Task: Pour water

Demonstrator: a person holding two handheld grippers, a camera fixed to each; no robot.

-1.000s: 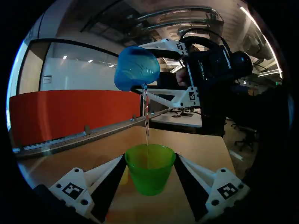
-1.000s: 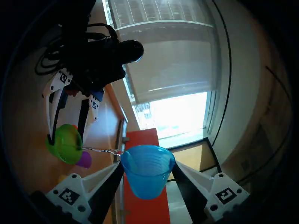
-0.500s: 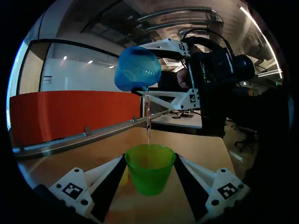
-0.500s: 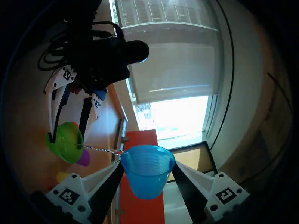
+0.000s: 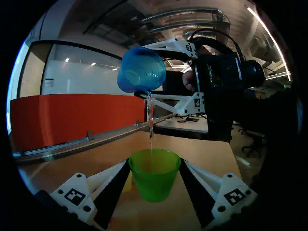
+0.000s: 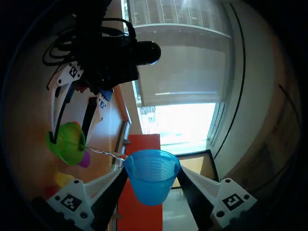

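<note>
Mid-pour over a wooden bench (image 5: 208,154). Blue cup (image 5: 141,75), tipped steeply and clamped between the fingers of the right gripper (image 6: 152,171), held high; thin water stream (image 5: 150,119) falling from its lip into the green cup (image 5: 154,181) below, upright and pinched from both sides by the fingers of the left gripper (image 5: 154,166). Resting on the bench or lifted off it, impossible to tell. Pouring step judged under way. Next call: keep the lip over the green rim, then level the blue cup as the stream thins.
</note>
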